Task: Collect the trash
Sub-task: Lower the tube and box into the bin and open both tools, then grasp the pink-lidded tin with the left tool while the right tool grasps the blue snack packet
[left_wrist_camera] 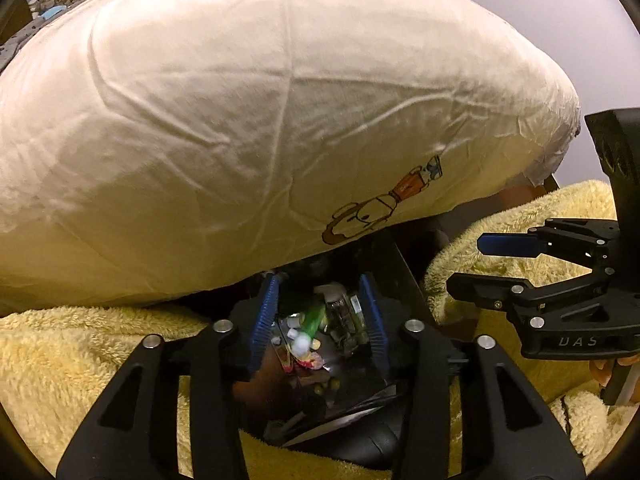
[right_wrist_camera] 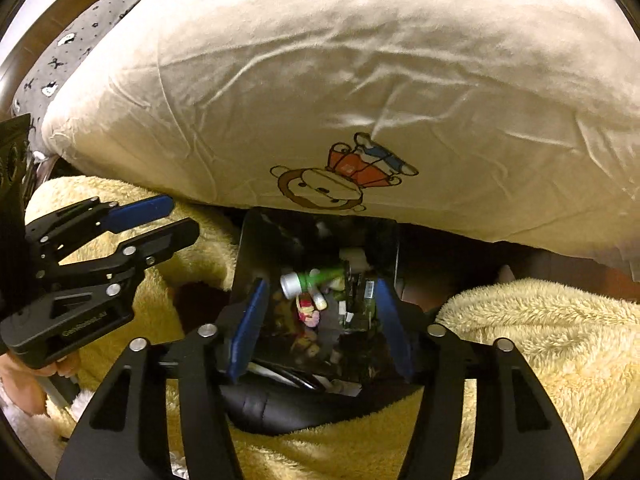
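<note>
A black trash bin (left_wrist_camera: 394, 264) (right_wrist_camera: 256, 248) stands below, between a cream pillow and a yellow fleece blanket. It holds mixed trash: a green bottle with a white cap (right_wrist_camera: 310, 280) (left_wrist_camera: 310, 322), clear plastic packaging (left_wrist_camera: 342, 316) and small wrappers (right_wrist_camera: 308, 312). My left gripper (left_wrist_camera: 322, 320) hangs open above the bin's mouth, with nothing between its blue pads. My right gripper (right_wrist_camera: 320, 316) is open and empty above the same bin. Each gripper also shows from the side in the other view, the right one (left_wrist_camera: 476, 266) and the left one (right_wrist_camera: 182, 216).
A large cream pillow (left_wrist_camera: 240, 120) (right_wrist_camera: 360, 80) with a cartoon monkey print (right_wrist_camera: 336, 176) overhangs the bin's far side. A yellow fleece blanket (left_wrist_camera: 80, 352) (right_wrist_camera: 540, 340) lies on both sides. A grey patterned sheet (right_wrist_camera: 80, 40) is at the far left.
</note>
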Available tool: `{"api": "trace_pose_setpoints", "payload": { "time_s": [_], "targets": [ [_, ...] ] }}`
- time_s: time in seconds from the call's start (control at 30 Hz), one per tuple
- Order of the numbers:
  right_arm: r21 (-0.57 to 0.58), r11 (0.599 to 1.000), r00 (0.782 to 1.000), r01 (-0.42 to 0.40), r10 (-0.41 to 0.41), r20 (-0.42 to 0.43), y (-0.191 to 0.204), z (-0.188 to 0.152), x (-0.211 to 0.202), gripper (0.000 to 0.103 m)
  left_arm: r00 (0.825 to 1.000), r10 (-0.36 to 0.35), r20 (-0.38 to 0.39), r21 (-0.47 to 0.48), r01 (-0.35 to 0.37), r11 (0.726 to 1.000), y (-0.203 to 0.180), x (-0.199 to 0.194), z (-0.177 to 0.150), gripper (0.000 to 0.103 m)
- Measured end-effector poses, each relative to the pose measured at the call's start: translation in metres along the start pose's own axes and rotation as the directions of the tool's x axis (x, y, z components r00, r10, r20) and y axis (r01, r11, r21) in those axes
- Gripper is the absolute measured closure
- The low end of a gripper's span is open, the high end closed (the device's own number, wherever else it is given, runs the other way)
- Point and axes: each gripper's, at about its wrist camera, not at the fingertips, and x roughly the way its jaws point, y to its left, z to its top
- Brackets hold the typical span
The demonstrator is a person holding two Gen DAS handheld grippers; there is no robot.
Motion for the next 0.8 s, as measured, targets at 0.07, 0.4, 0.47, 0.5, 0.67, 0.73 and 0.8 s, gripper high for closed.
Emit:
{"api": "trace_pose_setpoints", "payload": {
  "time_s": [0.07,0.4,0.47,0.5,0.67,0.73,0.8],
  "targets": [
    [0.002,1.0,1.0,0.002,-0.002,0.008,-0.001,0.002,-0.003,0.041,1.0,-0.001,0.009,-0.005,0.001,1.0,0.002,-0.005,0.003,0.057],
    [0.001,0.999,0.984,0.044,-0.044,0.174,-0.009,0.034,-0.063,0.03,0.986,0.04,0.162,0.002,-0.041,0.999,0.009,-0.06,0.038,0.036],
    [-0.009,0.998,0.972,0.063,-0.059,0.227,-0.009,0.048,-0.08,0.029,0.981,0.051,0.185,0.01,-0.054,0.998,0.012,-0.067,0.048,0.034],
    [-0.014,0.997,0.968,0.07,-0.064,0.244,-0.009,0.053,-0.084,0.028,0.977,0.06,0.203,0.016,-0.065,0.998,0.014,-0.072,0.056,0.034],
    [-0.027,0.993,0.941,0.115,-0.1,0.324,-0.012,0.095,-0.104,0.028,0.962,0.098,0.254,0.021,-0.106,0.994,0.02,-0.081,0.089,0.027],
    [-0.011,0.992,0.933,0.123,-0.112,0.343,-0.02,0.12,-0.106,0.028,0.96,0.097,0.263,0.014,-0.105,0.994,0.027,-0.079,0.109,0.023],
    [0.021,0.994,0.93,0.108,-0.108,0.351,-0.033,0.144,-0.105,0.028,0.96,0.098,0.261,0.004,-0.103,0.995,0.033,-0.075,0.124,0.021]
  ]
}}
